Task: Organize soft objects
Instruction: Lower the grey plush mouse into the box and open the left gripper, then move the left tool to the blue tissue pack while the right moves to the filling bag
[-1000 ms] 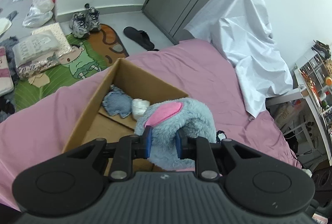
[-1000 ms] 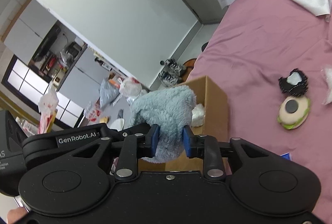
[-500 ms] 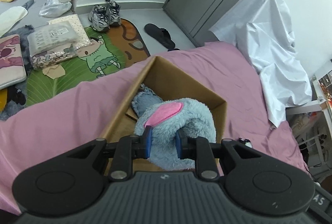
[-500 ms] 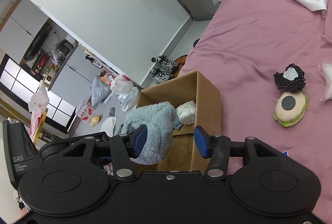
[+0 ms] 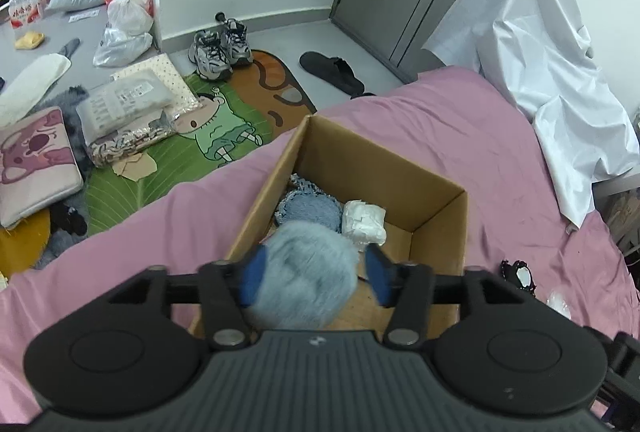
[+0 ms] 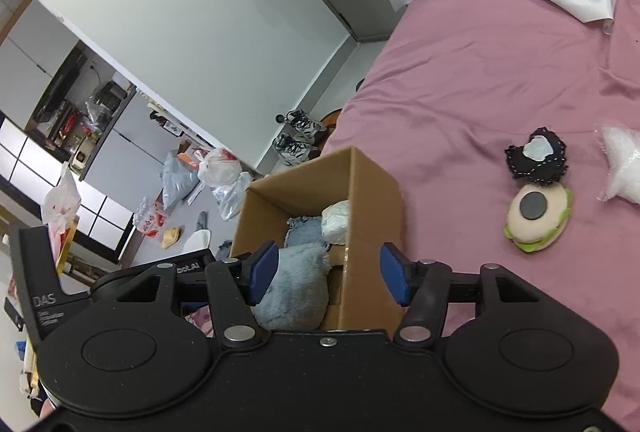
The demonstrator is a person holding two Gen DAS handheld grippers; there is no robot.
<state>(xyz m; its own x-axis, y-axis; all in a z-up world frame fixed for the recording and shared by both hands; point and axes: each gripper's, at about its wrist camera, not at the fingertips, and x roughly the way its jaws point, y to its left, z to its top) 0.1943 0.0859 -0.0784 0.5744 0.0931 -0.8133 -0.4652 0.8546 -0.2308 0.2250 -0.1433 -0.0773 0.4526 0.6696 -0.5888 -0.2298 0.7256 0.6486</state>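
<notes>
Both the left gripper (image 5: 314,278) and right gripper (image 6: 328,274) are opening, pads clear of the blue plush toy (image 5: 306,278). It sits blurred at the near end of the cardboard box (image 5: 440,216).

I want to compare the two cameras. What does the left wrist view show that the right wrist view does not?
Only the left wrist view: the black slipper and cartoon floor mat.

Only the right wrist view: the burger-shaped toy lying on the bed.

Both: the cardboard box on the pink bedsheet, and the blue plush toy inside it.
</notes>
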